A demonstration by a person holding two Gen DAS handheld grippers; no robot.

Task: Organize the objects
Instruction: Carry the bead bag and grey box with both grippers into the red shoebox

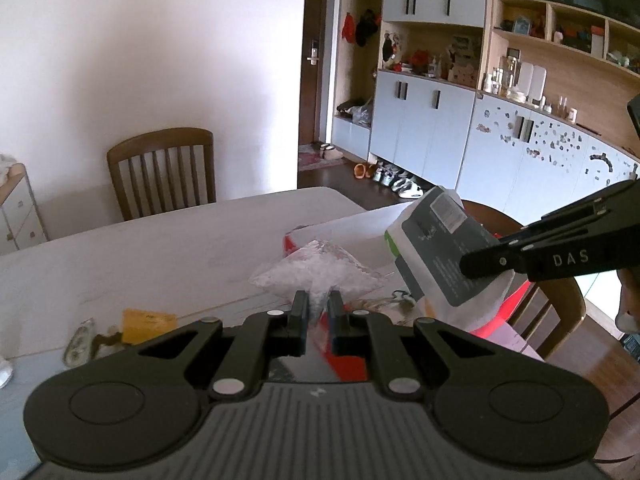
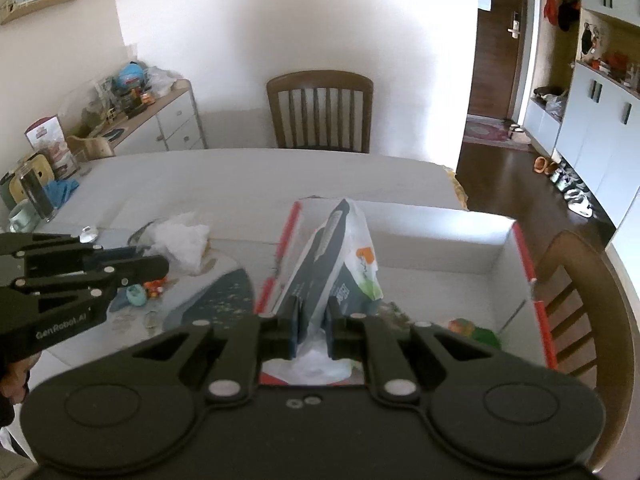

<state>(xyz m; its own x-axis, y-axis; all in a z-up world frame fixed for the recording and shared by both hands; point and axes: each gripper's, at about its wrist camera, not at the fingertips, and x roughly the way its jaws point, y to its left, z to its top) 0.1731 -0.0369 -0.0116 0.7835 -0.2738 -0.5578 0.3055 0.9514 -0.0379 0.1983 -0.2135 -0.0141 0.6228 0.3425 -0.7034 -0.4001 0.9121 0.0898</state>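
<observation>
Left tool (image 1: 318, 306) pinches a soft, crinkly clear bag (image 1: 320, 274) above the counter (image 1: 160, 240), while right tool (image 2: 314, 320) clamps a light, floppy packet (image 2: 336, 264) by its edge over the box (image 2: 440, 236).

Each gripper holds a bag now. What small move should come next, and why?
Probably lower the right gripper and set its white and dark packet into the white box. The packet hangs above the open box, which has free room. The left gripper, shut on the clear bag, can follow.
</observation>
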